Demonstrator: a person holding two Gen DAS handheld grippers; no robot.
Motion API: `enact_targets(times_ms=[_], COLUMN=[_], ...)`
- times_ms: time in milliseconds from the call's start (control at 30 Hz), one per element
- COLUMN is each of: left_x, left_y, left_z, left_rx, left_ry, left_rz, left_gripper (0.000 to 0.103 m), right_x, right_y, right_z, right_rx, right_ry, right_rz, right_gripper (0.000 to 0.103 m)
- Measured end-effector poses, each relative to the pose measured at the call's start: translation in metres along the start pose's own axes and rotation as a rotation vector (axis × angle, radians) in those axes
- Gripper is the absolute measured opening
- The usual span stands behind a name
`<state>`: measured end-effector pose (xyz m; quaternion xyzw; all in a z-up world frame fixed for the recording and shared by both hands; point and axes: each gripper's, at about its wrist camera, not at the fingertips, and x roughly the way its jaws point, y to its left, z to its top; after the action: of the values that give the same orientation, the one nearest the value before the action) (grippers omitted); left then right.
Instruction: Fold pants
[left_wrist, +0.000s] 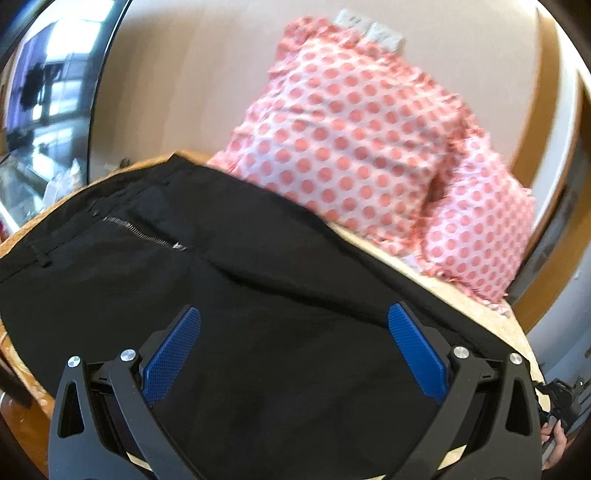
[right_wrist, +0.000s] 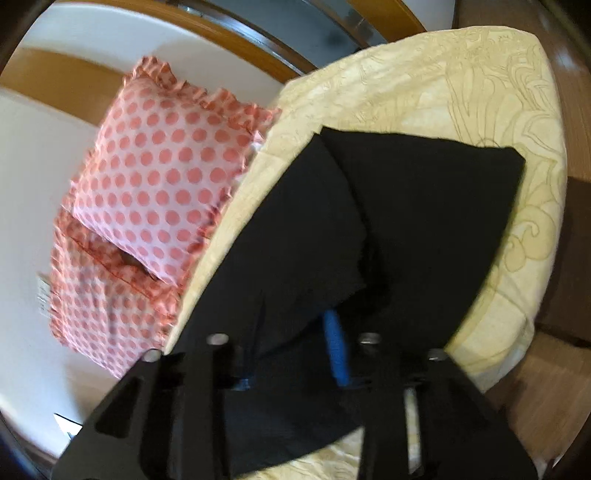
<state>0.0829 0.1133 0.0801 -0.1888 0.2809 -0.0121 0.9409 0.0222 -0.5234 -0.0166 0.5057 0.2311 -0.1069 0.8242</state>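
Observation:
Black pants (left_wrist: 236, 280) lie spread on a cream patterned bed cover (left_wrist: 476, 302), waistband and zipper (left_wrist: 144, 232) at the left. My left gripper (left_wrist: 293, 317) is open just above the pants, blue pads (left_wrist: 173, 354) wide apart with nothing between them. In the right wrist view the pants (right_wrist: 424, 206) lie with the legs overlapping on the cover (right_wrist: 480, 85). My right gripper (right_wrist: 295, 332) is shut on a fold of the black cloth, which covers one finger; one blue pad (right_wrist: 338, 350) shows.
Two pink polka-dot pillows (left_wrist: 354, 136) (right_wrist: 159, 177) lean against the white headboard (right_wrist: 33, 155) beside the pants. A dark-framed mirror (left_wrist: 48, 92) stands at the left. Brown wooden floor (right_wrist: 554, 387) lies past the bed's edge.

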Motion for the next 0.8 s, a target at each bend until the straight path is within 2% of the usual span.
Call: enact_targets(times_ms=[33,100,133,167,200,300,367,433,533,667,700,733,800], left_x=[0.005,0.013,0.021,0.028,0.038,0.066,0.084,0.116,0.165,0.225,0.238,0.252,0.264], left_y=[0.006,0.013,0.016,0.016,0.017,0.018,0.017,0.012,0.006,0.002,0.004,0.009,0.024], left_z=[0.005,0.013,0.02,0.026,0.033,0.055,0.066,0.082,0.099,0.123,0.128,0.131,0.13], left_rx=[-0.02,-0.052,-0.06,-0.059,-0.057,-0.071,-0.089,-0.105,-0.102,-0.112,-0.117,-0.128,-0.184], left_ry=[0.027,0.054,0.069,0.081,0.102,0.151,0.176,0.224,0.299,0.339,0.347,0.365,0.402], left_rz=[0.004,0.0,-0.012,-0.02,-0.024,-0.047,-0.053,-0.051,0.022,0.156,0.192,0.23,0.254], left_gripper=[0.102,0.102,0.102,0.102,0.102,0.102,0.102,0.102,0.099,0.082,0.072,0.046,0.019], right_x=[0.001,0.003,0.006,0.009,0.015,-0.008,-0.023,-0.025,-0.023,-0.022,-0.021,-0.019,-0.015], right_y=[0.001,0.002,0.004,0.003,0.002,-0.001,-0.004,-0.006,-0.011,-0.012,-0.012,-0.012,-0.013], right_z=[0.001,0.003,0.004,0.007,0.012,0.027,0.035,0.04,0.044,0.048,0.049,0.049,0.048], right_rx=[-0.003,-0.009,-0.019,-0.033,-0.04,-0.055,-0.057,-0.055,-0.046,-0.048,-0.049,-0.05,-0.053], right_ry=[-0.003,-0.013,-0.016,-0.009,0.004,-0.083,-0.135,-0.134,-0.124,-0.112,-0.11,-0.107,-0.097], right_rz=[-0.007,-0.031,-0.041,-0.03,0.004,0.097,0.11,0.104,0.111,0.113,0.115,0.117,0.121], right_gripper=[0.049,0.048,0.04,0.01,0.004,0.002,0.002,0.002,0.002,0.002,0.002,0.002,0.002])
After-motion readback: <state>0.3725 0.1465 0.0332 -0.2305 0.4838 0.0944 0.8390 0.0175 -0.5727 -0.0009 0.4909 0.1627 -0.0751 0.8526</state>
